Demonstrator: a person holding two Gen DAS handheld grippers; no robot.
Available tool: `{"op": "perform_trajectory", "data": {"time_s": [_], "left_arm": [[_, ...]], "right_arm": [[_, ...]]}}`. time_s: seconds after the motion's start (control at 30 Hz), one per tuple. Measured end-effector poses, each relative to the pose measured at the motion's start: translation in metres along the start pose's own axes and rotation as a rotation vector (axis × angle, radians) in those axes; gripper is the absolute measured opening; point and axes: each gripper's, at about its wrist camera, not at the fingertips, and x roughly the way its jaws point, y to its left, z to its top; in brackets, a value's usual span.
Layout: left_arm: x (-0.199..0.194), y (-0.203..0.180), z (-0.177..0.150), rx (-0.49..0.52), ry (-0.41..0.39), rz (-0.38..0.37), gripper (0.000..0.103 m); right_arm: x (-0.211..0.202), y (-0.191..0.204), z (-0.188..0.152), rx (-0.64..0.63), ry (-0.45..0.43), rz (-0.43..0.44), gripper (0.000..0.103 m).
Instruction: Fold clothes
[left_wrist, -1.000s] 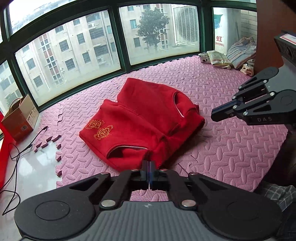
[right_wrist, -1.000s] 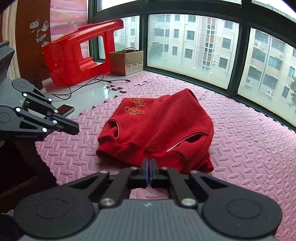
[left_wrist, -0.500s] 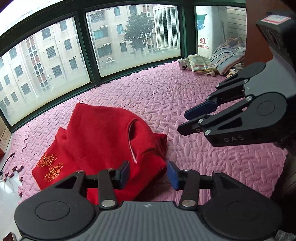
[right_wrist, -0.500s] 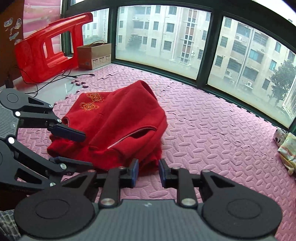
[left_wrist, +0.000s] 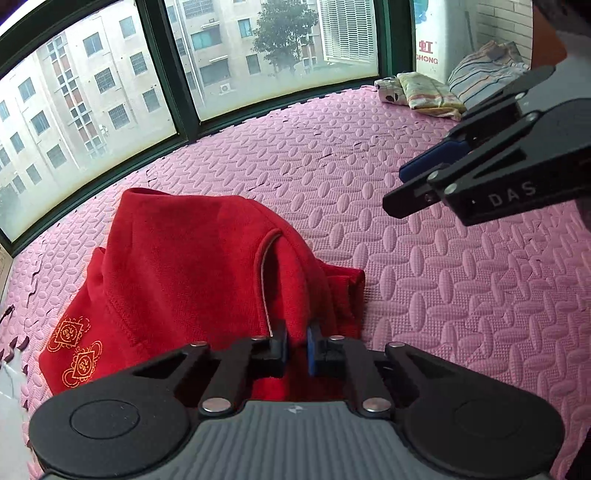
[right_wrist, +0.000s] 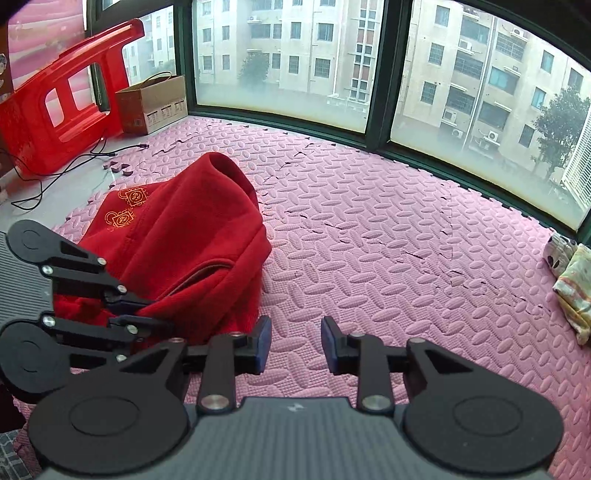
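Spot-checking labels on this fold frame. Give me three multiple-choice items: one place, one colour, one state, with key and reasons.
1. Where does the cardboard box stand?
A. on the pink mat
B. by the window, next to the red plastic stool
C. on the folded clothes pile

2. What colour is the embroidery on the red garment?
A. white
B. blue
C. gold

3. What is the state of the left gripper?
A. closed on a fold of the red garment
B. wide open over bare mat
C. out of view

Key: 1 B, the right wrist view shows it beside the red plastic stool at the window. 2 C, both motifs are gold. 3 A, its jaws have just been closing and red cloth sits pinched between them; the right gripper is the open one, over the pink mat.
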Motion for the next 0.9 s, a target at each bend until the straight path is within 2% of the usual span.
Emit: {"op": "perform_trajectory", "data": {"time_s": [0.07, 0.13, 0.27, 0.3, 0.33, 0.47, 0.6, 0.67, 0.73, 0.77, 0.83, 0.9], "left_arm": [[-0.023, 0.020, -0.001, -0.049, -0.037, -0.020, 0.010], [-0.047, 0.043, -0.004, -0.096, -0.078, -0.015, 0.010], [-0.081, 0.087, -0.015, -0.208, -0.111, 0.015, 0.010], [-0.086, 0.096, -0.018, -0.232, -0.115, 0.022, 0.010], [-0.089, 0.104, -0.021, -0.256, -0.116, 0.031, 0.010], [-0.095, 0.125, -0.031, -0.325, -0.120, 0.031, 0.010], [-0.092, 0.125, -0.037, -0.317, -0.109, 0.006, 0.010], [-0.090, 0.124, -0.039, -0.311, -0.106, -0.007, 0.010], [-0.090, 0.126, -0.041, -0.310, -0.112, -0.021, 0.010], [-0.091, 0.126, -0.041, -0.311, -0.115, -0.026, 0.010], [-0.092, 0.127, -0.042, -0.312, -0.121, -0.040, 0.010], [-0.093, 0.124, -0.042, -0.307, -0.128, -0.061, 0.010]], "right_arm": [[0.007, -0.003, 0.004, -0.001, 0.008, 0.010, 0.029], [0.015, -0.003, 0.008, -0.011, 0.018, 0.027, 0.029], [0.038, 0.005, 0.018, -0.049, 0.045, 0.070, 0.032], [0.045, 0.008, 0.020, -0.062, 0.051, 0.081, 0.040], [0.050, 0.010, 0.022, -0.068, 0.056, 0.090, 0.043], [0.076, 0.019, 0.037, -0.072, 0.072, 0.142, 0.043], [0.103, 0.020, 0.046, -0.049, 0.113, 0.182, 0.042], [0.114, 0.019, 0.047, -0.052, 0.129, 0.187, 0.039], [0.119, 0.022, 0.049, -0.087, 0.131, 0.175, 0.018], [0.120, 0.023, 0.049, -0.077, 0.152, 0.192, 0.013], [0.110, 0.031, 0.058, -0.190, 0.114, 0.118, 0.008], [0.099, 0.036, 0.070, -0.337, 0.053, -0.020, 0.007]]}}
